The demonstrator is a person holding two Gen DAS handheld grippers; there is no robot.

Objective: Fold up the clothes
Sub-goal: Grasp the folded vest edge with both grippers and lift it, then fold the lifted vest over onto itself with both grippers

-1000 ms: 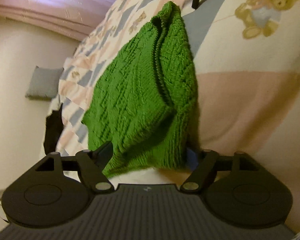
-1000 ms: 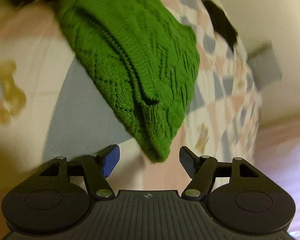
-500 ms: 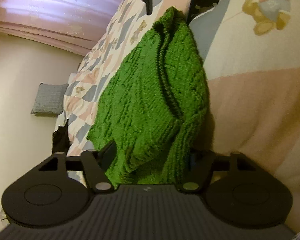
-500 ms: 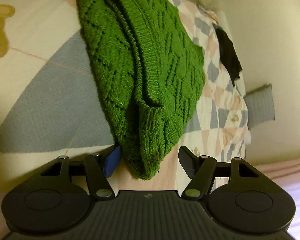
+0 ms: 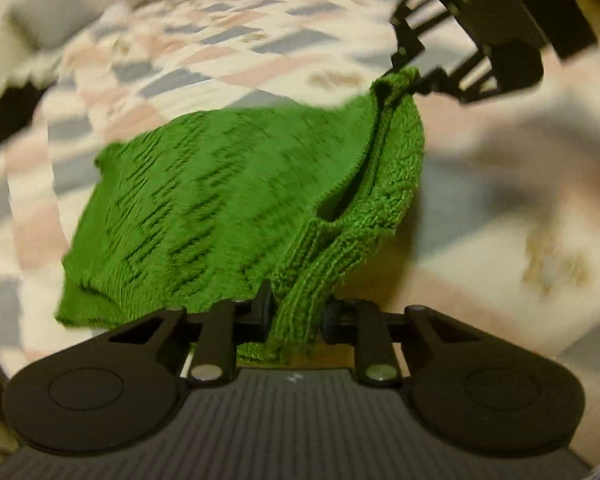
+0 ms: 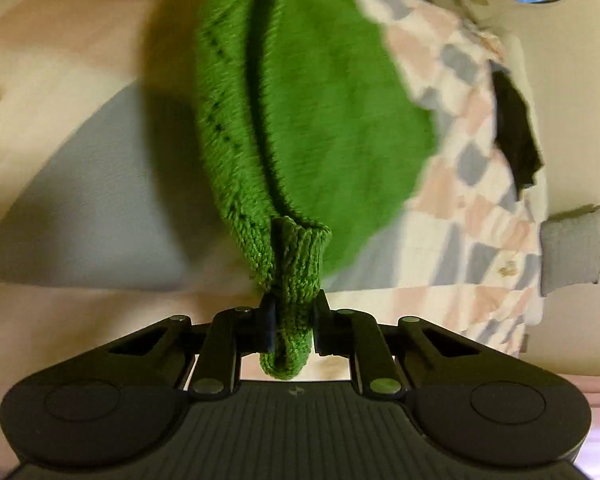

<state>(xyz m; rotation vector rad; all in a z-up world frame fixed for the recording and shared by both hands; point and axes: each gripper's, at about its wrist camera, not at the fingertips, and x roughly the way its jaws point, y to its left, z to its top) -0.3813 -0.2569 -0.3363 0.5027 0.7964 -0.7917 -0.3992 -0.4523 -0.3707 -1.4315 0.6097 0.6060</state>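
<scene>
Both grippers clamped on a green knit sweater above a patchwork bed.

The left gripper [image 5: 296, 316] pinches a ribbed edge of the green sweater [image 5: 220, 216] between nearly closed fingers; the right gripper [image 6: 294, 320] grips another bunched ribbed corner the same way, and shows in the left view at the sweater's far top corner. The knit stretches between them, doubled along a fold, its free end draping toward the quilt [image 5: 204, 52]. Bare quilt lies on both sides of the sweater. A black garment [image 6: 516, 128] lies near the bed's edge, a grey cushion [image 6: 570, 248] beyond it.
</scene>
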